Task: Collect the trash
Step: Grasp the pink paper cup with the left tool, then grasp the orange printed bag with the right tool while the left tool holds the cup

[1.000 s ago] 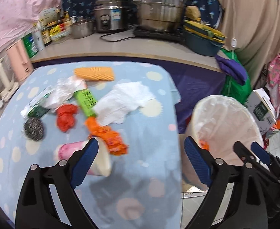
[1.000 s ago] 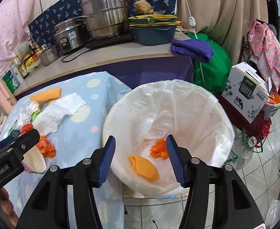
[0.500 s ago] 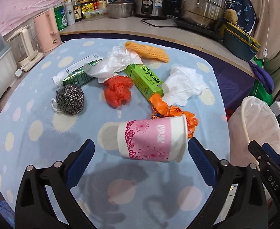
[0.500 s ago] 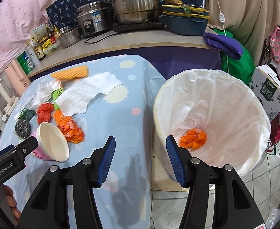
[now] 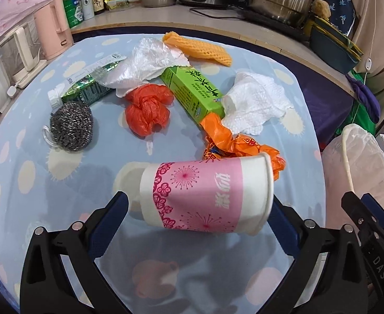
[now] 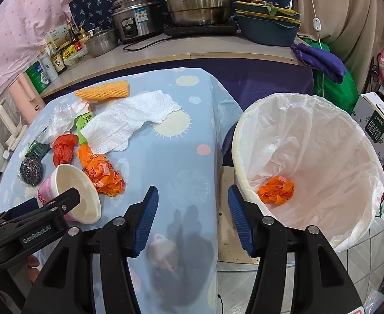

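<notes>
A pink-and-white paper cup (image 5: 205, 193) lies on its side on the blue spotted tablecloth (image 5: 61, 209). My left gripper (image 5: 198, 204) stands wide open astride it, one pad off each end, neither pressing. Behind the cup lie a crumpled orange bag (image 5: 231, 144), a red bag (image 5: 147, 110), a green carton (image 5: 192, 91), a paper towel (image 5: 254, 104), an orange foam net (image 5: 197, 48) and a clear plastic bag (image 5: 145, 62). My right gripper (image 6: 192, 191) is open and empty over the table's right edge, beside the lined bin (image 6: 322, 136), which holds an orange wad (image 6: 277, 189).
A steel scourer (image 5: 70, 127) and a green packet (image 5: 87, 89) lie at the table's left. Behind it runs a counter (image 6: 192, 52) with pots, a rice cooker and bottles. A pink kettle (image 5: 52, 31) stands left. A white box (image 6: 375, 125) sits past the bin, on tiled floor.
My left gripper swung left from the bin, came down over the cup, and its jaws widened. My right gripper shifted left from above the bin to the table's edge.
</notes>
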`<action>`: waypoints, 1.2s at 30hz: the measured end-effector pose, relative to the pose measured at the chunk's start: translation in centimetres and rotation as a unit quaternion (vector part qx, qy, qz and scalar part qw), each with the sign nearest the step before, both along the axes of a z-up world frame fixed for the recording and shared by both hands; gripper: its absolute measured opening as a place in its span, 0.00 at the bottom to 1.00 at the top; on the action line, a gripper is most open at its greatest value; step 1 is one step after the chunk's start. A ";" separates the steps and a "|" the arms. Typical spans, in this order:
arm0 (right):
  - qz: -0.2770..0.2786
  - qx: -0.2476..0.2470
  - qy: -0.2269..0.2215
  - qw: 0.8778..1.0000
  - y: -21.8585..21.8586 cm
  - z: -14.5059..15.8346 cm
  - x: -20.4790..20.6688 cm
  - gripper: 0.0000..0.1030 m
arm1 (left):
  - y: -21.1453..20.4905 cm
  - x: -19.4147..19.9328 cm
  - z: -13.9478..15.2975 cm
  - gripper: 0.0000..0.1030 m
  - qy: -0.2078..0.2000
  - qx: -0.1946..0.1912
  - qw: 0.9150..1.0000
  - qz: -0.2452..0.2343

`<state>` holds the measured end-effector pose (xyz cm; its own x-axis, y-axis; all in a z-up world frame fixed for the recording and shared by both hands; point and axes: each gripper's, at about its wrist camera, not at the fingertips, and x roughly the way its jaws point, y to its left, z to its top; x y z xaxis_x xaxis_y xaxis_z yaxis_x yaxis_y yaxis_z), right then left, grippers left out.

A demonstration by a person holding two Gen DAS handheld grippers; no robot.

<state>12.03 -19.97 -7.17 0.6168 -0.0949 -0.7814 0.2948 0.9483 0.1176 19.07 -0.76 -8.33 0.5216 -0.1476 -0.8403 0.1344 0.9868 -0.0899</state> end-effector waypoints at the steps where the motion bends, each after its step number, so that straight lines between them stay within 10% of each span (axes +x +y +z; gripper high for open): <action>1: 0.002 0.000 0.001 1.000 0.1 -0.1 0.1 0.52 | 0.0 0.2 -0.1 0.93 0.003 -0.003 1.000 -0.002; 6: 0.015 0.001 0.003 1.000 0.9 -0.5 1.1 0.52 | 0.4 0.4 -0.4 0.75 0.011 -0.017 1.000 -0.014; 25: 0.105 0.011 0.002 0.994 7.9 -0.9 5.7 0.52 | 5.9 0.8 1.4 0.75 -0.015 0.028 0.998 0.048; 36: 0.116 0.009 0.023 0.993 8.8 -2.7 7.8 0.27 | 7.0 1.0 1.4 0.75 -0.014 0.024 0.998 0.057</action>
